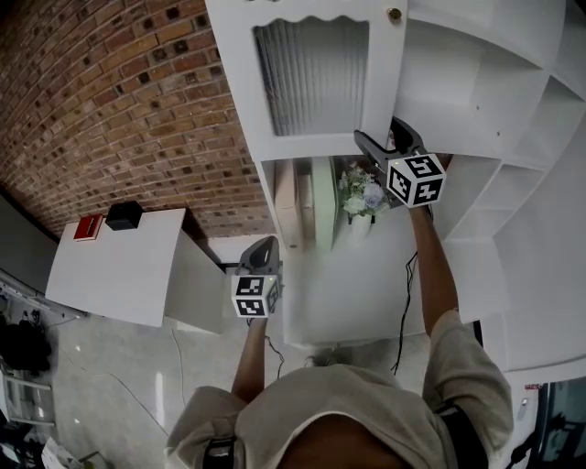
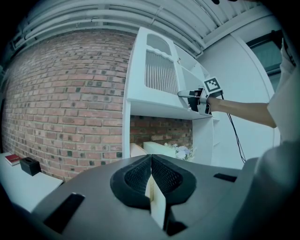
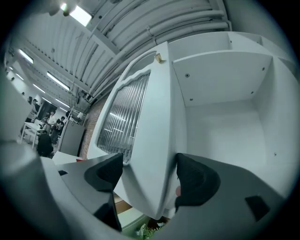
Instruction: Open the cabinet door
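The white cabinet door [image 1: 311, 82], with a ribbed glass pane and a small brass knob [image 1: 395, 14], stands swung out from the cabinet [image 1: 476, 101]. My right gripper [image 1: 377, 136] is at the door's lower free corner. In the right gripper view the door's edge [image 3: 150, 140] sits between the wide-spread jaws of the right gripper [image 3: 147, 171], which stands open. The left gripper [image 1: 261, 245] hangs lower and to the left, away from the cabinet. Its jaws are shut on nothing [image 2: 151, 164]. From there the right gripper [image 2: 187, 95] shows at the door.
A vase of pale flowers [image 1: 360, 197] stands in the open shelf under the door. A black cable [image 1: 406, 302] hangs down the cabinet front. At the left stands a white table [image 1: 119, 275] with a red book [image 1: 88, 227] and a black box [image 1: 124, 215], before a brick wall [image 1: 110, 101].
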`<state>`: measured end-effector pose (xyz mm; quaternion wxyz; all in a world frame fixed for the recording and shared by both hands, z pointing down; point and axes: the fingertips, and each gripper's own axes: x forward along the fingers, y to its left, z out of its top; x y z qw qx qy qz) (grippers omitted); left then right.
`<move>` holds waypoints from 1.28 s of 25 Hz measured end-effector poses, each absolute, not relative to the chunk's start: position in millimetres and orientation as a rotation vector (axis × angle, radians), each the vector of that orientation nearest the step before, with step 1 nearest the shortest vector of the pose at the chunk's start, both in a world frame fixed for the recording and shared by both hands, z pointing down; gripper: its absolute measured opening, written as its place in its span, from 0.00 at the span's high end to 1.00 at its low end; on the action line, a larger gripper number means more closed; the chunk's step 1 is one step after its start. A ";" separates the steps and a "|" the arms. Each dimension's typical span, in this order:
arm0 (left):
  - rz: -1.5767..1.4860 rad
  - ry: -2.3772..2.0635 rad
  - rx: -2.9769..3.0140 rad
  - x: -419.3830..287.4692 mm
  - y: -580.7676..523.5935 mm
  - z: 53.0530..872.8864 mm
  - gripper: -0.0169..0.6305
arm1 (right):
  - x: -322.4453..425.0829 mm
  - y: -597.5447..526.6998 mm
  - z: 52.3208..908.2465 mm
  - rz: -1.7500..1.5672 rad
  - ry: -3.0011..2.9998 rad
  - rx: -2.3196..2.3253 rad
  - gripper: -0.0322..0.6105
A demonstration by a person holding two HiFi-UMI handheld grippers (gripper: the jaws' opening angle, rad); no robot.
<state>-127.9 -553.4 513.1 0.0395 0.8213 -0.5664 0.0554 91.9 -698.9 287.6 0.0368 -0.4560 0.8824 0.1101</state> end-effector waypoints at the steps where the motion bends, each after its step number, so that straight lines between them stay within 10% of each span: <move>1: 0.169 -1.739 2.514 -128.6 -552.8 512.7 0.93 | 91.8 -699.4 286.9 0.339 2.708 -1.394 0.39; 32: 0.193 -1.764 2.478 -98.5 -510.9 520.5 0.93 | 110.5 -647.7 285.0 0.406 2.658 -1.451 0.65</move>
